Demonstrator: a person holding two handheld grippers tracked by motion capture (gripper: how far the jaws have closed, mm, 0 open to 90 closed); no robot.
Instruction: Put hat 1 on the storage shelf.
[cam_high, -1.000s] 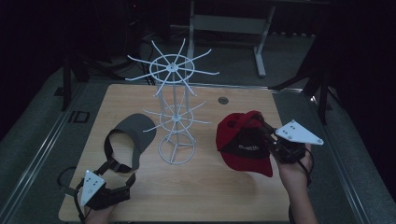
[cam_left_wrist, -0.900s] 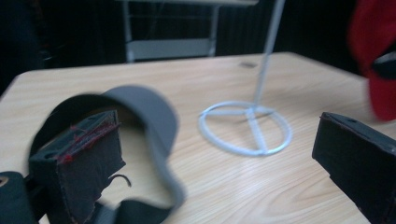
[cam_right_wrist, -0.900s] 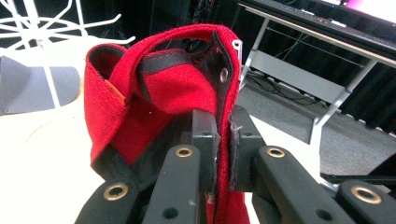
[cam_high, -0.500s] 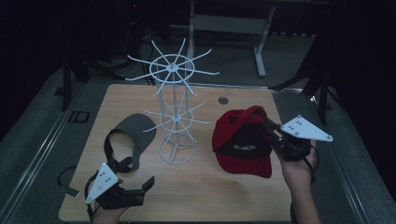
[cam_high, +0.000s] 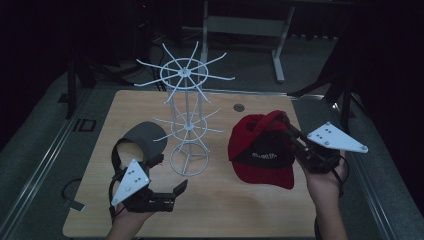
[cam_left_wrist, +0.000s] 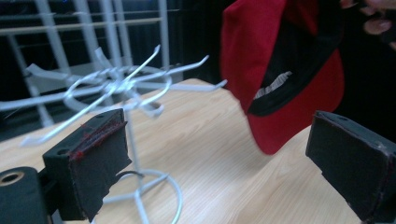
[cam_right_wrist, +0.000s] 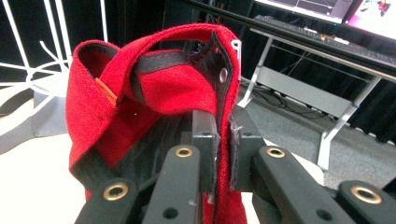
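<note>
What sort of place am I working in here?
Probably a lab or recording workspace: a wooden table in a dark room, a white wire display rack on it, and monitors on a desk behind.

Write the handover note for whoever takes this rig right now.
Right tool: shut on the red cap at its back edge, cap lifted off the table.
Left tool: open, holding nothing, near the front edge.
Grey visor: lying left of the white wire rack, untouched.
Done: cap picked up.
Left: probably hang the cap on a rack hook, then the visor.
</note>
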